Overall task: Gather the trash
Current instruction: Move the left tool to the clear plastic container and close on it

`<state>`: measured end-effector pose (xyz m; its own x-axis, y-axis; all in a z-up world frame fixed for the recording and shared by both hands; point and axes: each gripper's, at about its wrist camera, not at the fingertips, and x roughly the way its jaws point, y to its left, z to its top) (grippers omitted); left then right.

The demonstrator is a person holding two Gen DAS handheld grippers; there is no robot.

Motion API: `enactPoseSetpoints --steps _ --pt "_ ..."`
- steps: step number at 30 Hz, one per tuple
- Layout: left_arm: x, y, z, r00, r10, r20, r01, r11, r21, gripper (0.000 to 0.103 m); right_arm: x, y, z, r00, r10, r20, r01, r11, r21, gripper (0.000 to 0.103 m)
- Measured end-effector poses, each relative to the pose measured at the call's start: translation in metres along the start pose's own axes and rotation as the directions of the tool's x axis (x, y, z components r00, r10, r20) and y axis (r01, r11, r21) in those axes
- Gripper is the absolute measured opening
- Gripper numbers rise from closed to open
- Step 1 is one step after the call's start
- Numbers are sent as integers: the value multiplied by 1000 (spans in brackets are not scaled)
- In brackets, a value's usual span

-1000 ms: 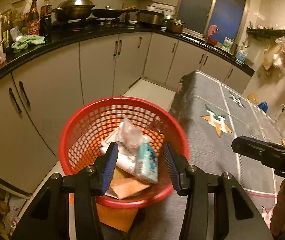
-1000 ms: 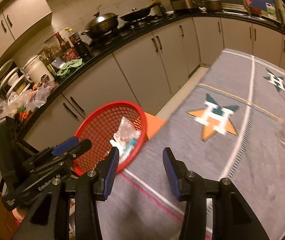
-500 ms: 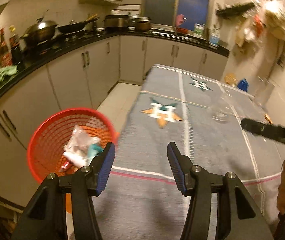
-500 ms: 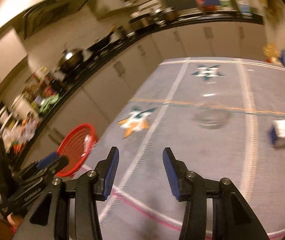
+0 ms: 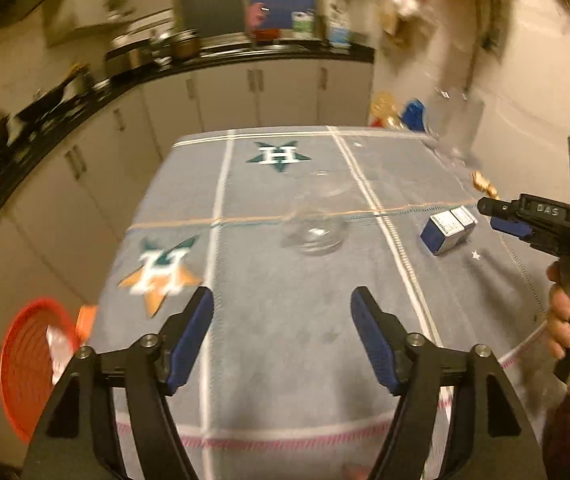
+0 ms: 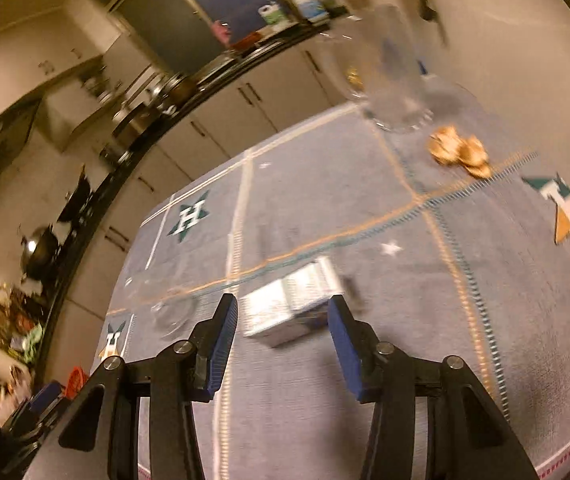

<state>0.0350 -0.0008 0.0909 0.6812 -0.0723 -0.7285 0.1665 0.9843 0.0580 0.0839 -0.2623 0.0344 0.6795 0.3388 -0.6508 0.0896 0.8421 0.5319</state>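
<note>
Both views are swung off the red mesh basket (image 5: 33, 364) and onto the bench since a second ago; the basket, with wrappers inside, is now seen low beside the bench's near-left corner.

Step in hand, as judged: return pass for the next piece of trash. Blue-and-white carton (image 6: 291, 306) is lying on its side on the grey cloth (image 5: 285, 360), toward the bench's right edge, framed just ahead of the right hand-held gripper (image 6: 283, 340). Jaws are spread, nothing pinched, no pad contact visible. Left hand-held gripper (image 5: 283, 334) is opening, empty, over bare cloth near the front edge.

Next move is judged to call for a short advance and drop so the pads straddle the carton's short sides, then a squeeze.

Materials:
- carton: thin card, boxy, likely crushed if over-squeezed
- brown crumpled scraps (image 6: 459, 152) toward the far right corner: irregular, possibly trash too
- clear glass bowl (image 5: 313, 232) mid-bench and tall clear glass (image 6: 389, 76) at the far edge: smooth, hard, to be avoided
- cloth: woven, star prints, may bunch under the fingers
</note>
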Motion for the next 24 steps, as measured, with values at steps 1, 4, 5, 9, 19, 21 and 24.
enactPoseSetpoints --steps 1,4,5,9,19,21,24 --pt "11 -8 6 1000 0 -6 0 1000 25 74 0 -5 0 1000 9 -1 -9 1000 16 52" --pt "42 -21 22 1000 -19 -25 21 997 72 77 -3 -15 0 1000 29 6 -29 999 44 52" --pt "53 -24 28 1000 -15 -25 17 996 85 77 -4 -16 -1 999 31 9 -32 998 52 52" --pt "82 -26 44 1000 19 3 -19 985 170 77 -3 -26 -3 998 60 -2 -59 994 88 52" --pt "128 -30 47 995 -100 0 95 948 302 77 -3 -40 -1 999 45 12 -46 989 144 52" --pt "133 -31 46 994 -106 1 101 951 291 69 -1 -42 -1 999 36 8 -37 989 143 52" --pt "136 -32 44 994 -106 -6 103 957 270 51 3 -44 0 1000 21 12 -22 989 143 52"
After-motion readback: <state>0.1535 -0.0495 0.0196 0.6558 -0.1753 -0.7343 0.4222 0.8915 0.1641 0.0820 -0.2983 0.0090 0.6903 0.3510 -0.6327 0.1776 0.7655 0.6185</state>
